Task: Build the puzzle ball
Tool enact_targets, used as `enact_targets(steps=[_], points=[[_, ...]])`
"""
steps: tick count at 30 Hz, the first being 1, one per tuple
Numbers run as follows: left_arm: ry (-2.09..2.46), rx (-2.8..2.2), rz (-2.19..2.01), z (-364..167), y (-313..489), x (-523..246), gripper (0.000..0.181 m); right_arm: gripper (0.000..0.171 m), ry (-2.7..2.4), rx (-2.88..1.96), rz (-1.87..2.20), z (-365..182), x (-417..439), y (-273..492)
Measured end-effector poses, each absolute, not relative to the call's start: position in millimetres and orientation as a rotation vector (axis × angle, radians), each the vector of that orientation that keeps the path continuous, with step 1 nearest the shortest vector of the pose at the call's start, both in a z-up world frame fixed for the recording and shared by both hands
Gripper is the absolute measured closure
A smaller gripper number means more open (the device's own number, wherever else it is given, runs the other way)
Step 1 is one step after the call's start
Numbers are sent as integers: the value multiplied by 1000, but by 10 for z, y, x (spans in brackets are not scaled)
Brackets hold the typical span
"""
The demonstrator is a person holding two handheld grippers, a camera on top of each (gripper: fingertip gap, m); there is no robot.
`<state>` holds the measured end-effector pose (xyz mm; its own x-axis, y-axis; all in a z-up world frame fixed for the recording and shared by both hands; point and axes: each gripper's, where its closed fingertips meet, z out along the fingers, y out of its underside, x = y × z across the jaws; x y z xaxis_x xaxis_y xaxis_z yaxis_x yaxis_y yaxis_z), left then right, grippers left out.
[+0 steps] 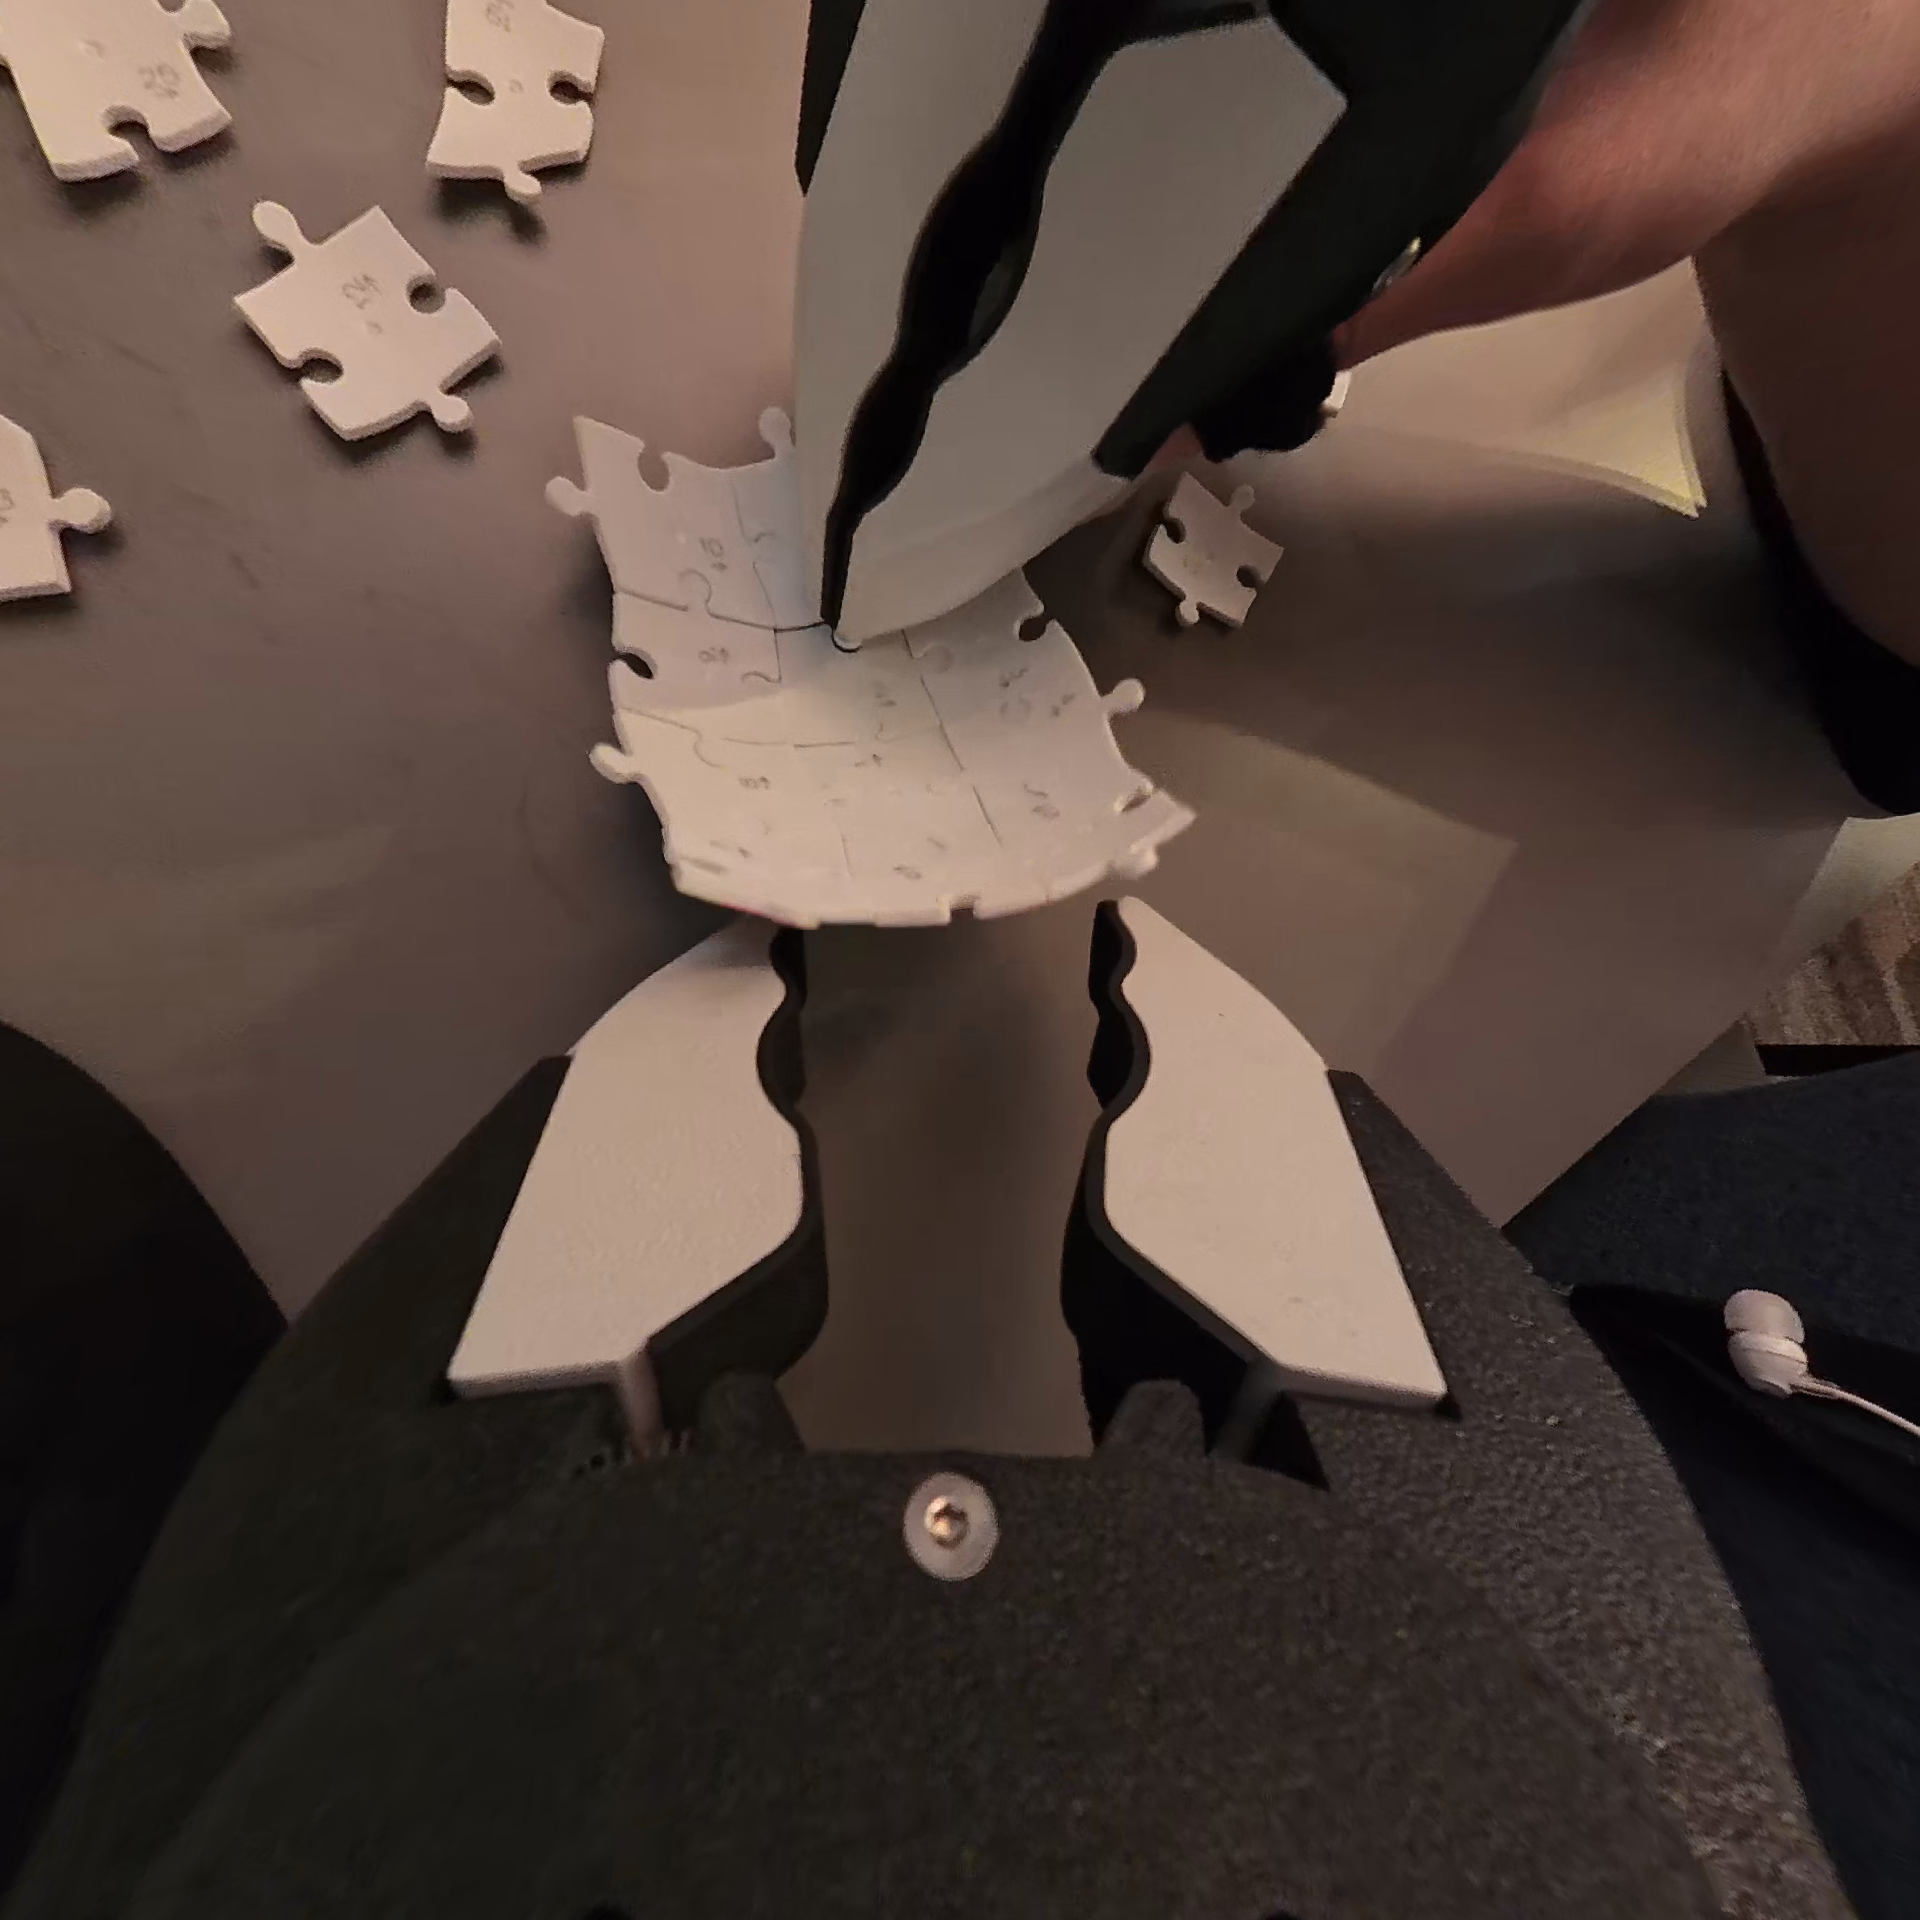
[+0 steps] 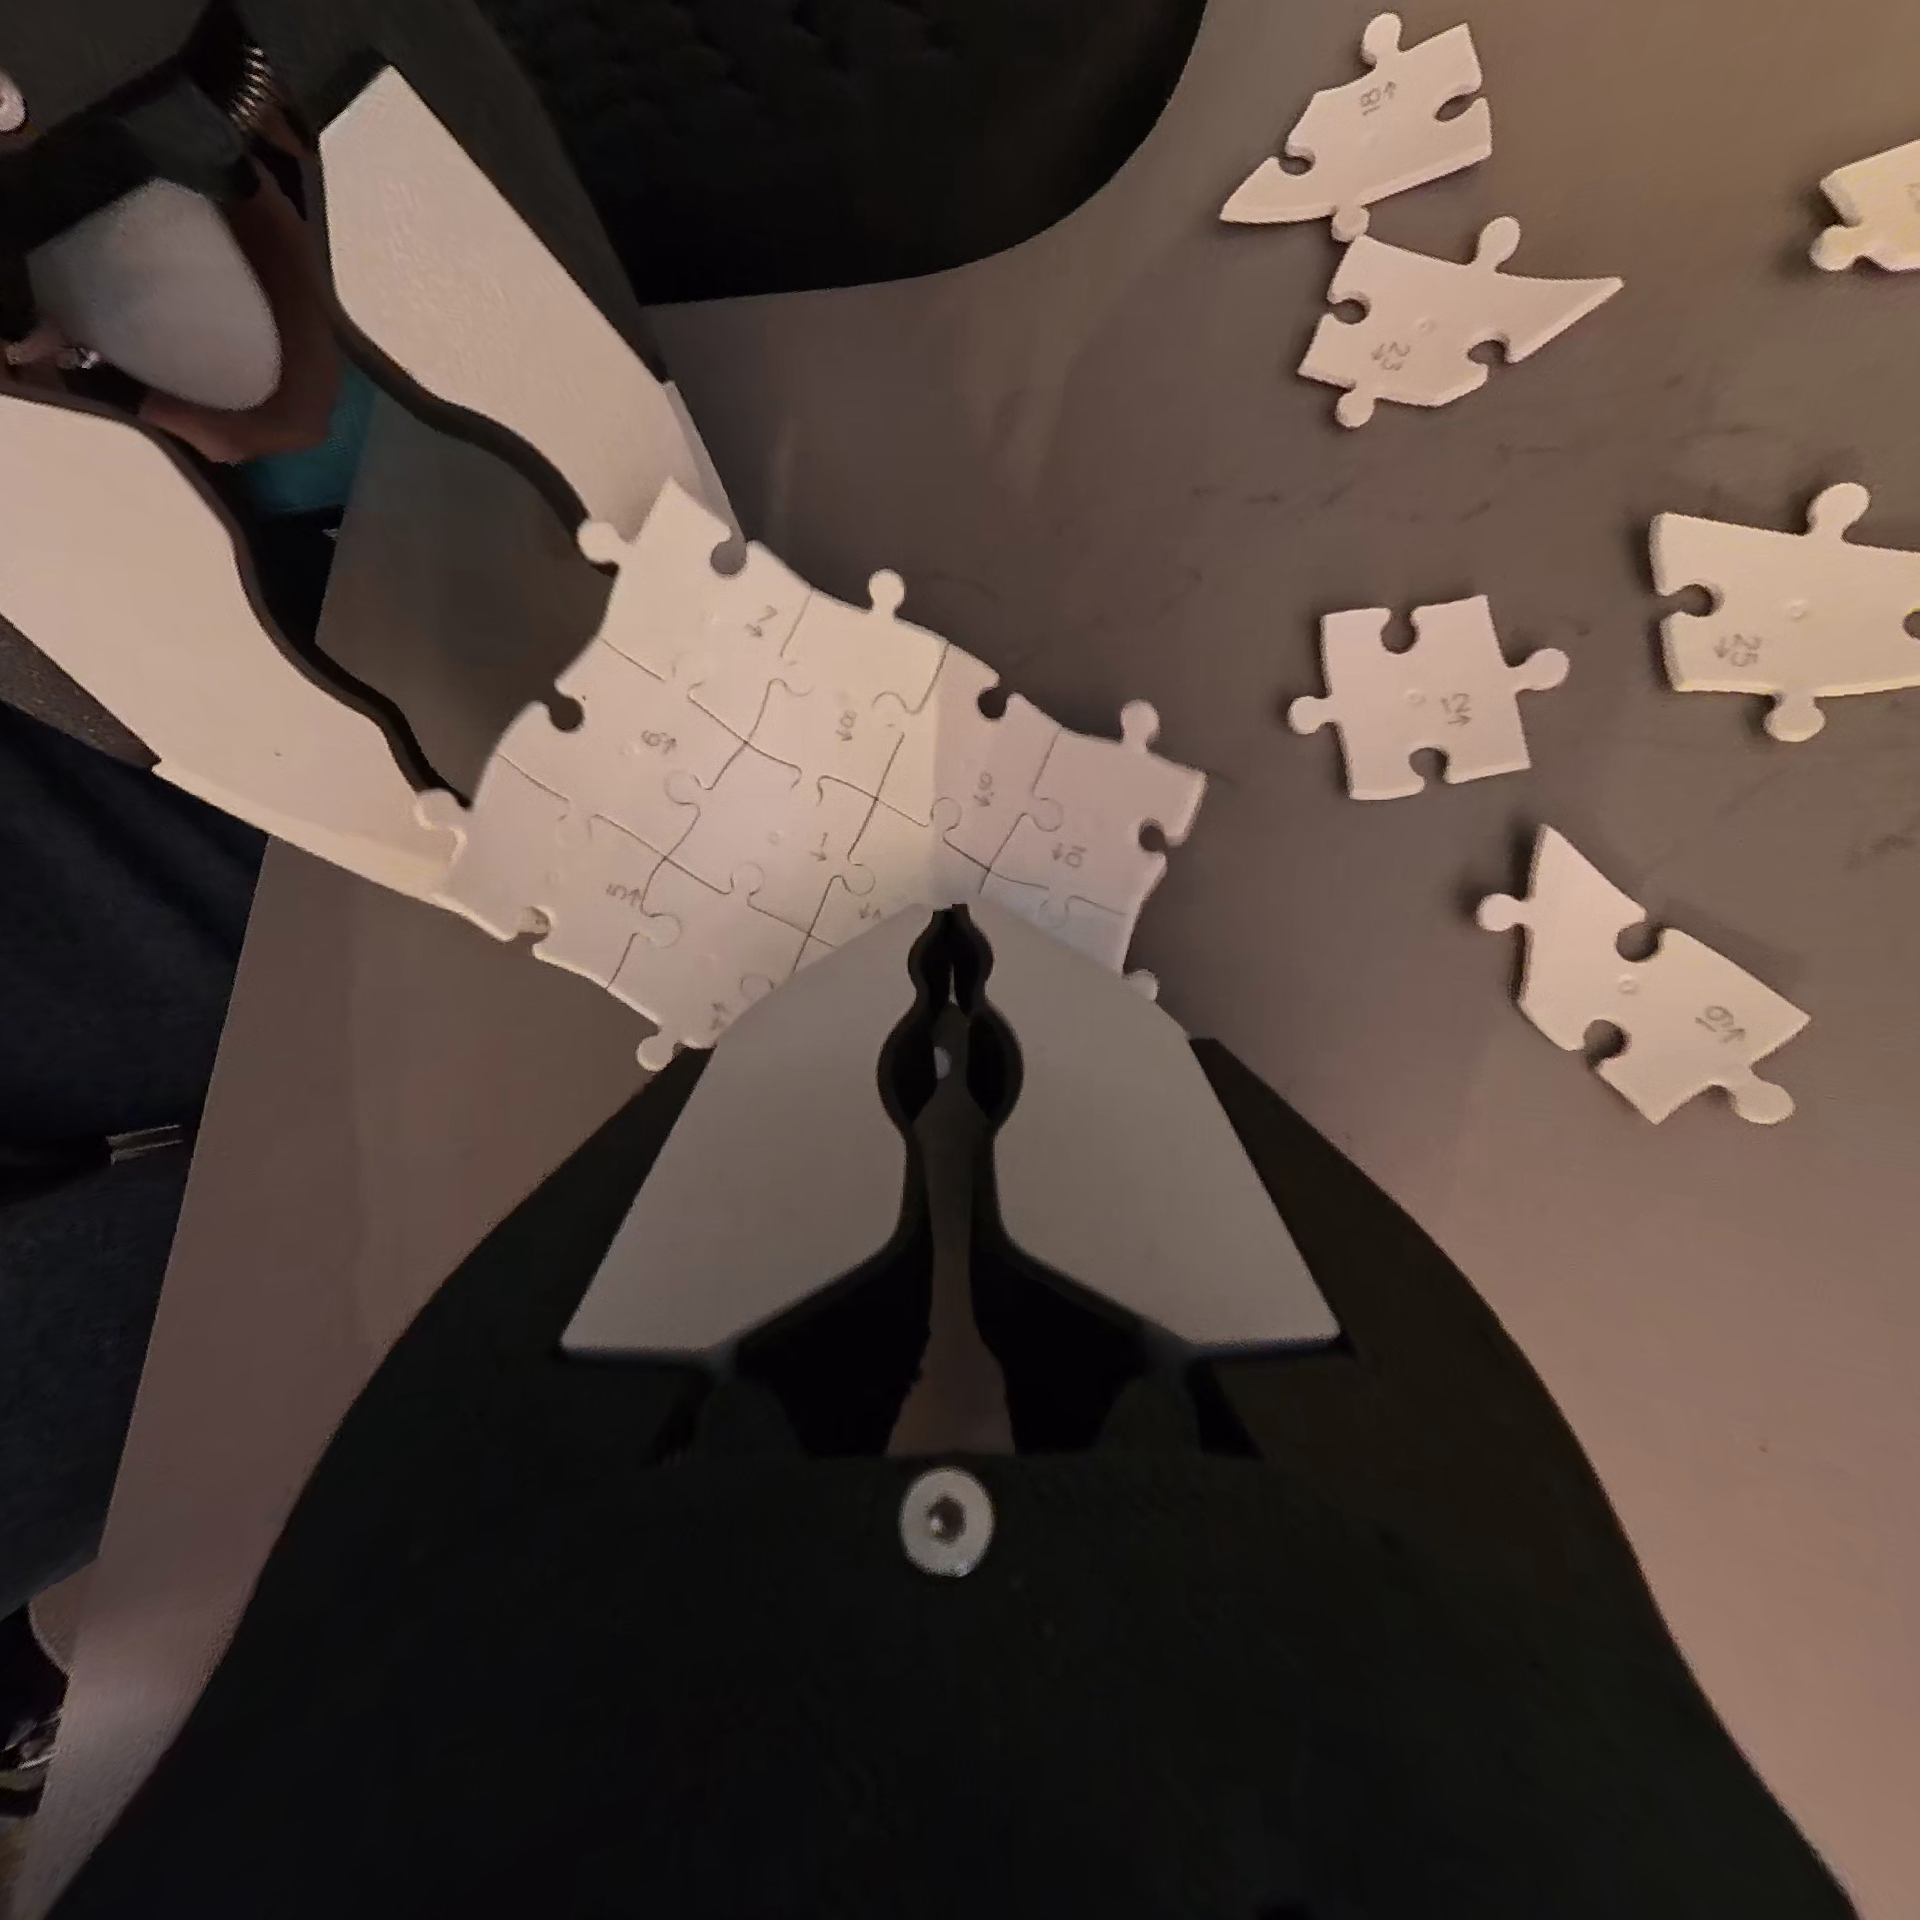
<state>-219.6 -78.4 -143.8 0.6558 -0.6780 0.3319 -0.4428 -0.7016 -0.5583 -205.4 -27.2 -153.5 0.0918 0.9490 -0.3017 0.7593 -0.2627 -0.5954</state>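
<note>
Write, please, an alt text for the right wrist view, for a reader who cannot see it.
The right gripper, shut, presses its tips on a curved patch of joined white puzzle pieces on a grey table. The left gripper, open, meets the patch's far edge from the upper left. Loose white pieces lie to the right.

One joined, curved patch of white puzzle pieces (image 2: 821,790) is counted at the centre of the right wrist view. Six loose puzzle pieces are counted around it on the grey table (image 2: 1039,499): two at 1 o'clock (image 2: 1366,125) (image 2: 1434,322), one cut by the frame edge at 2 o'clock (image 2: 1870,213), two at 3 o'clock (image 2: 1429,701) (image 2: 1787,634), and one at 4 o'clock (image 2: 1652,987). Two pairs of tongs are counted, one at 6 o'clock (image 2: 951,920) and one at 9 o'clock (image 2: 520,665). In the left wrist view, one white earbud (image 1: 1756,1340) is seen at 4 o'clock.
</note>
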Motion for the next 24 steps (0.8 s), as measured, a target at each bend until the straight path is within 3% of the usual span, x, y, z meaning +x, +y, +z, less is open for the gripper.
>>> enact_targets(steps=[6,24], points=[[875,-2440,-748,-1440,-782,-2214,129,169,-1804,-1988,719,-1555,-2045,-282],[870,-2446,-751,-1457,-789,-2249,129,169,-1710,-2140,913,-1548,-2046,-274]])
